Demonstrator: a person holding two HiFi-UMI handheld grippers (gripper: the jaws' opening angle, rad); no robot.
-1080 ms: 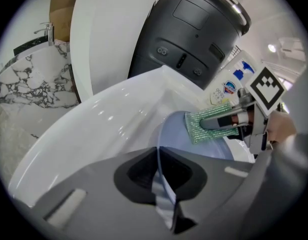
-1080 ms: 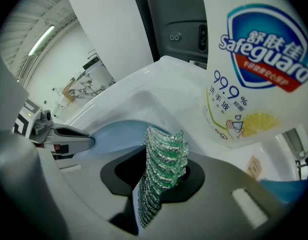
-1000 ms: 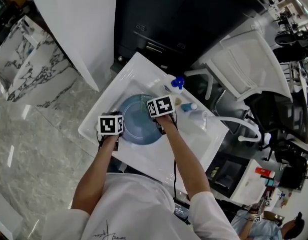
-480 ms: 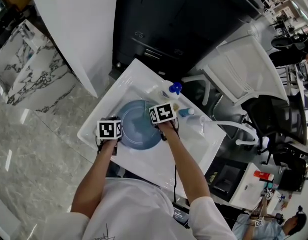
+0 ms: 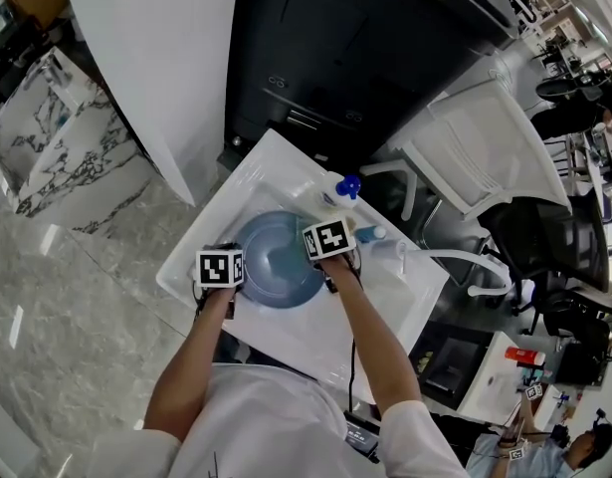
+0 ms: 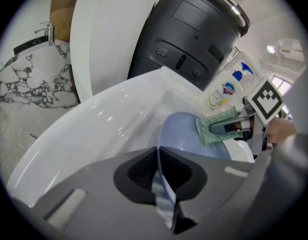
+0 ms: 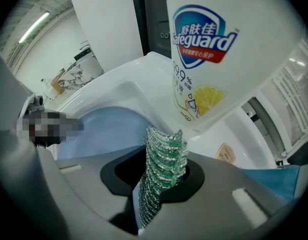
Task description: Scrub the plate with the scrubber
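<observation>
A pale blue plate (image 5: pixel 279 258) lies in the white sink (image 5: pixel 286 162). My left gripper (image 5: pixel 222 268) is shut on the plate's left rim; in the left gripper view the plate (image 6: pixel 181 136) runs edge-on between the jaws. My right gripper (image 5: pixel 328 239) sits over the plate's right part, shut on a green glittery scrubber (image 7: pixel 164 171). From the left gripper view the scrubber (image 6: pixel 217 126) rests against the plate's face. The plate (image 7: pixel 108 129) shows just beyond the scrubber in the right gripper view.
A white soap bottle with a blue cap (image 5: pixel 337 189) stands at the sink's back rim, filling the right gripper view as the bottle (image 7: pixel 224 54). A small blue-capped bottle (image 5: pixel 371 233) lies to its right. A black bin (image 5: pixel 365 58) stands behind the sink, and a white chair (image 5: pixel 475 147) is at right.
The right gripper with the scrubber has shifted slightly rightward and back across the plate. The left gripper keeps its hold on the rim.
</observation>
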